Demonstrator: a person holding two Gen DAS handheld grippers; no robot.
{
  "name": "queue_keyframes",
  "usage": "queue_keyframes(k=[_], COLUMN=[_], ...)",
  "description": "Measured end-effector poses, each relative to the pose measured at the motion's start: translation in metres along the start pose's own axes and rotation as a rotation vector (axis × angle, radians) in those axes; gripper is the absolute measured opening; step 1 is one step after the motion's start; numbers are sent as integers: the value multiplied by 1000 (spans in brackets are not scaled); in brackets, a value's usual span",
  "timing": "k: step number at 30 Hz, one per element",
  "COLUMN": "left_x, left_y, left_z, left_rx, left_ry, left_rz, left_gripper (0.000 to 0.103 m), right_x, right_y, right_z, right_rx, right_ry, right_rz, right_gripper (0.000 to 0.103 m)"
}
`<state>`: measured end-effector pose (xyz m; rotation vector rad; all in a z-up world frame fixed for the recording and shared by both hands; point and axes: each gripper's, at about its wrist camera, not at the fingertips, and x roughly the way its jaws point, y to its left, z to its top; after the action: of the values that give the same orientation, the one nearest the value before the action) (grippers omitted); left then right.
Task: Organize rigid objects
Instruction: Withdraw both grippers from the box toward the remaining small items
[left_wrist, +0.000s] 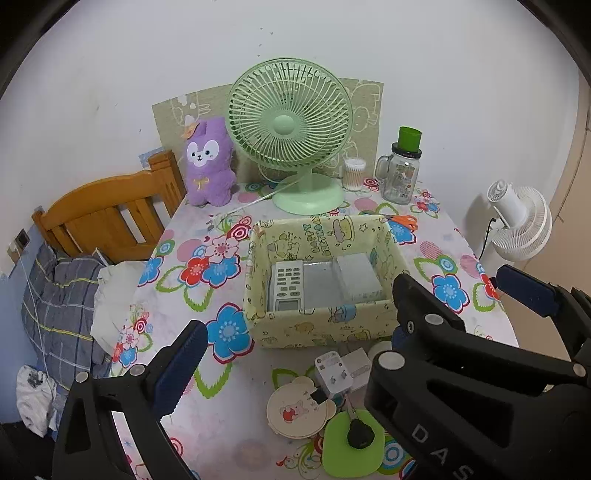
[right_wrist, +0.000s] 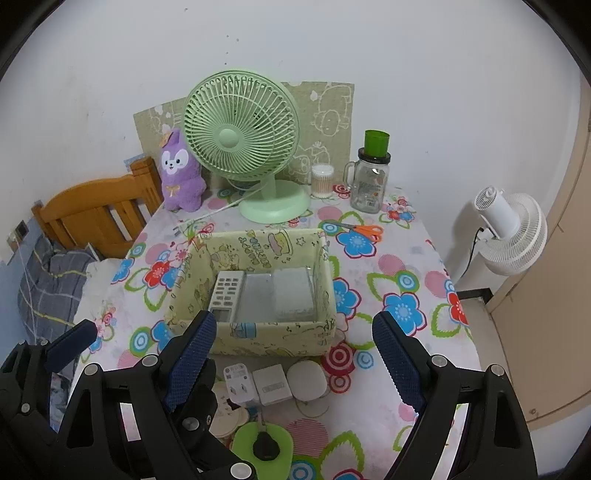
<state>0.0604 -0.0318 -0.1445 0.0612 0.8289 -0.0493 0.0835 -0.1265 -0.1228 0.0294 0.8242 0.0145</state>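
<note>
Both grippers, left gripper (left_wrist: 295, 332) and right gripper (right_wrist: 295, 354), hover spread and empty; box (right_wrist: 258, 334) holds probably 3 flat items side by side, saving room for chargers (right_wrist: 271, 384).

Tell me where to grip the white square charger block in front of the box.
Probably grip the white square charger block from above, pinching its front and back faces. The white plug adapter and round white puck flank its sides closely, leaving little finger room there.

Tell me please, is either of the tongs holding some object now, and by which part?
Nothing is held. The left tongs and the right tongs are both open, above the table in front of the box, with nothing between their pads.
</note>
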Motion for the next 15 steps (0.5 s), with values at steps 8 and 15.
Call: queue_keyframes(k=[8,15], left_x=[14,28], left_y=[3,4], left_z=[-18,-35], left_rx=[-10,-3], left_ry=[27,52], left_rz=[-16,-31], left_gripper=[101,101], right_x=[15,27], right_y=[3,5], right_z=[-19,-37], right_rx=[-2,-5], right_ry=[45,64], right_rz=[-2,-20], right_gripper=[89,89])
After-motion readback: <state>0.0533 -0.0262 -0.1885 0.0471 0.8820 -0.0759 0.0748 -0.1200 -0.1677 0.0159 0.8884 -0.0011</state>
